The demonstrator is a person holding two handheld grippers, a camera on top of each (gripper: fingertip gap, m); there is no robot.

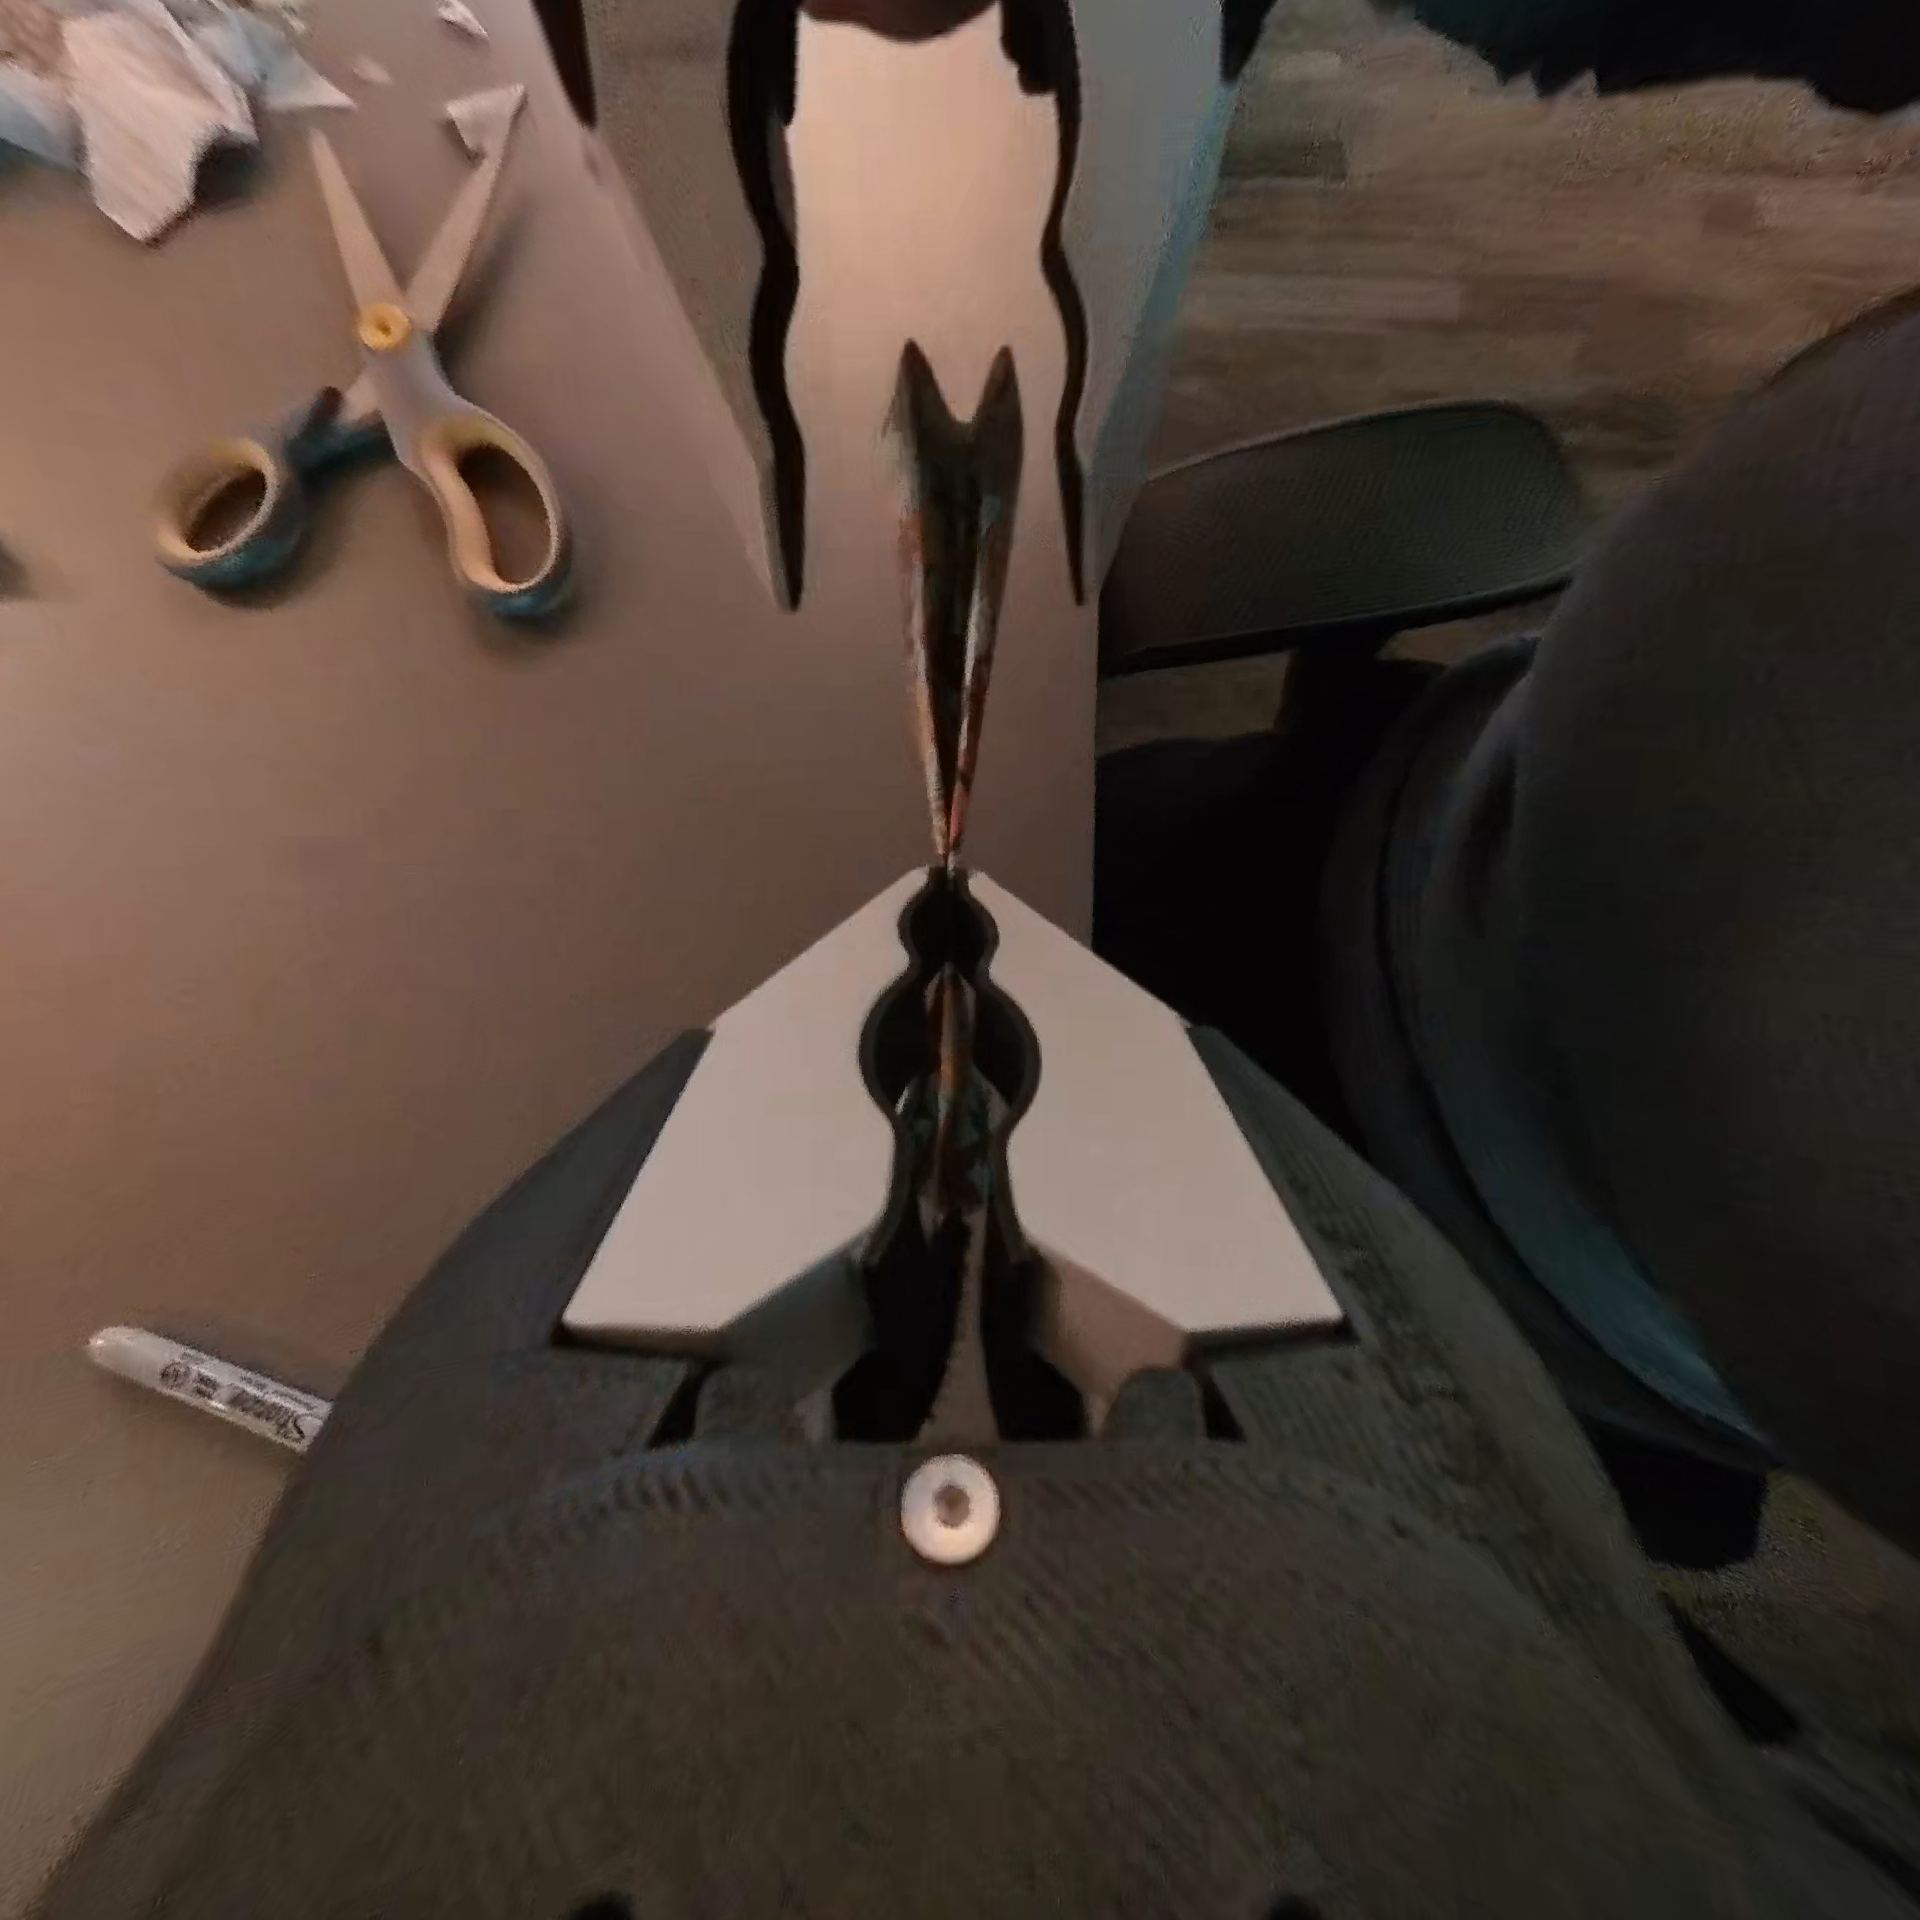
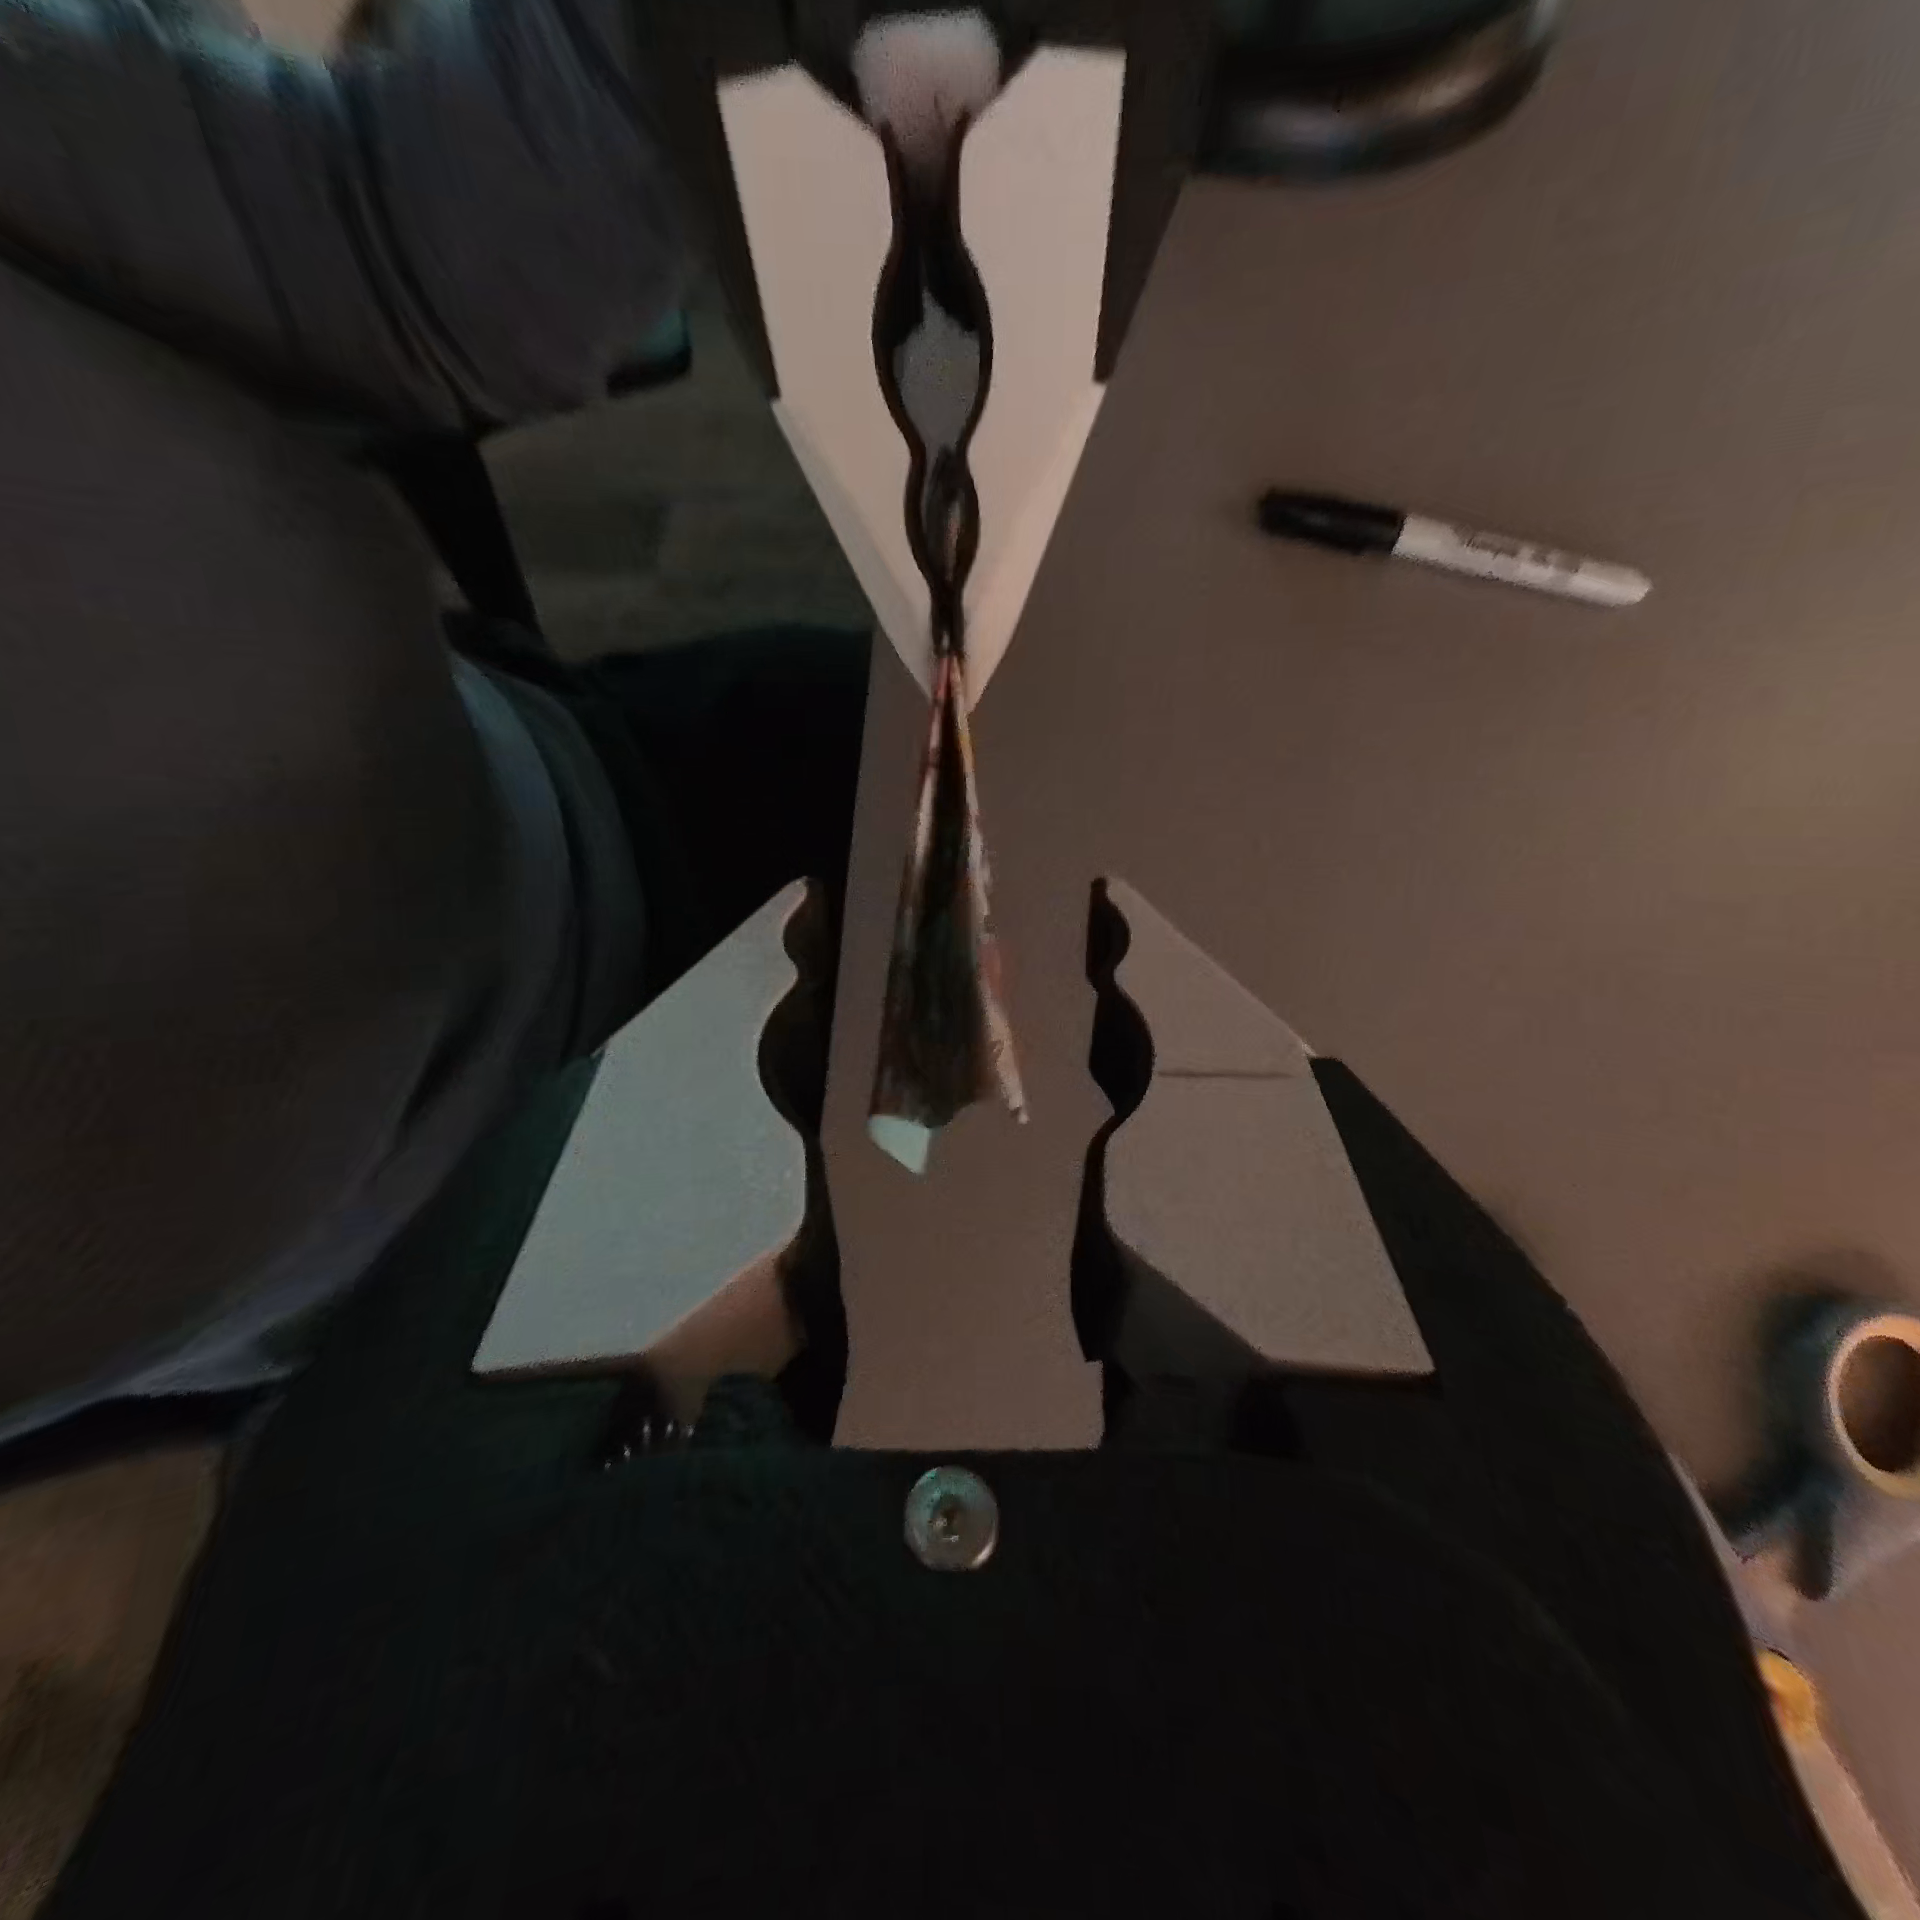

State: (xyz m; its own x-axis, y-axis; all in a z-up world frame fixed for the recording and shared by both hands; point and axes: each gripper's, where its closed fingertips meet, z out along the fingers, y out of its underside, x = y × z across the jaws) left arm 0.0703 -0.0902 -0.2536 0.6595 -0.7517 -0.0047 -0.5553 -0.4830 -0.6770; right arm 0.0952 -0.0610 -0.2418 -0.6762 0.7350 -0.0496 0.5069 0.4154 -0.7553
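Your left gripper (image 1: 948,868) is clenched on a folded, dark printed paper (image 1: 956,582), pads pressed flat on its layers near one end, so the piece stands edge-on in the air over the near edge of the table (image 1: 312,883). That pinch at the end lets the free layers fan apart toward the far side. Your right gripper (image 2: 951,894) faces it head-on with its fingers (image 2: 727,1039) spread wide; the paper's loose end hangs between them, clear of both pads, so nothing on that side is gripped. The whole weight rides on your left.

Off to the left on the table lie the scissors (image 1: 436,416), blades parted, one handle loop resting over a tape roll (image 1: 234,514), parked out of the way beside the paper scraps (image 1: 135,125) at the far left. A marker (image 1: 208,1387) lies near your left gripper's body. A chair (image 1: 1340,520) sits right of the table edge.
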